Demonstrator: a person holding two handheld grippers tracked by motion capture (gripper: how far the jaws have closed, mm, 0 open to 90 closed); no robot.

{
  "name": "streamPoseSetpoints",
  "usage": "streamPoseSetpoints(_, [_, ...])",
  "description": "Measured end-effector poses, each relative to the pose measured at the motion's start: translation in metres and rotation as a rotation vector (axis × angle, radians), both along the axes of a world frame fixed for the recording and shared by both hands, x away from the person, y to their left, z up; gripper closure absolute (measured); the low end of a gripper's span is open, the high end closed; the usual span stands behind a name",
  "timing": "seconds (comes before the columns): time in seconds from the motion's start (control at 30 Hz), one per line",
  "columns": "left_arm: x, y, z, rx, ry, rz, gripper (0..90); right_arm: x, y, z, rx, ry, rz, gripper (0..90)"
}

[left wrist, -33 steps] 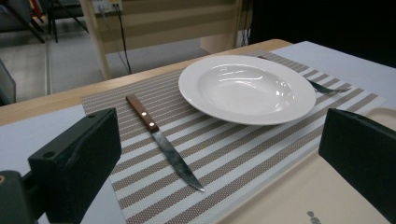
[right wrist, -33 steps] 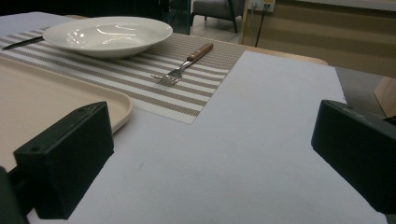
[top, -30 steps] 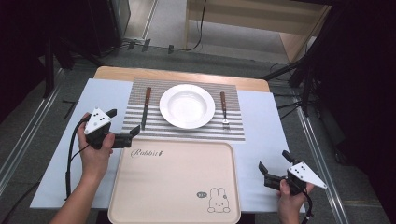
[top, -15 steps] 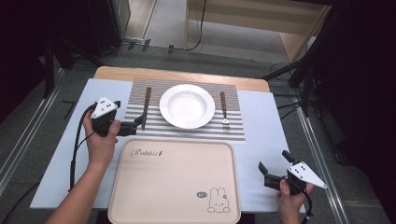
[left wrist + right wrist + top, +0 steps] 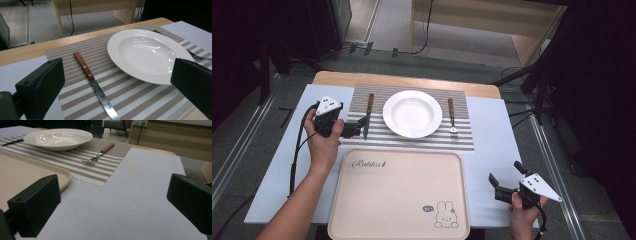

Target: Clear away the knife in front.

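The left gripper (image 5: 357,127) is hovering with jaws spread wide beside the wooden-handled steel knife (image 5: 367,115). The right gripper (image 5: 501,186) is waiting, spread too.

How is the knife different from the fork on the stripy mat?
The wooden-handled steel knife lies left of the round white plate; the wooden-handled steel fork lies right of it. The knife ends in a long, flat, saw-edged blade; the fork ends in short prongs. The knife lies right at the open left gripper; the fork lies far from both grippers. Both lie flat on the striped placemat, brown handles pointing away from the person.
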State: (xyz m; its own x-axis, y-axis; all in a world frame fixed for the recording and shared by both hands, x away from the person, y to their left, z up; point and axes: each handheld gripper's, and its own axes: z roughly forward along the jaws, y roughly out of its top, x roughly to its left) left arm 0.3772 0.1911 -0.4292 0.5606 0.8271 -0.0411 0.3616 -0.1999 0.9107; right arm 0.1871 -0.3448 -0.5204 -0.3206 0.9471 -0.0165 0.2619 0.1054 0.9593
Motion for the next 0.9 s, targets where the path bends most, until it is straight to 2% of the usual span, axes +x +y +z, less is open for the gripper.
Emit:
streamPoseSetpoints(0.43, [0.031,-0.005,0.001,0.012,0.065,0.022,0.0,0.0,0.0,0.0,-0.002,0.002,0.003,0.0])
streamPoseSetpoints(0.53, [0.042,-0.004,0.001,0.012,0.097,0.081,12.5,0.001,0.0,0.0,-0.002,0.004,0.004,0.0])
streamPoseSetpoints(0.9, [0.065,-0.009,-0.005,0.03,0.184,0.096,13.0,0.001,0.0,0.0,-0.003,0.004,0.004,0.0])
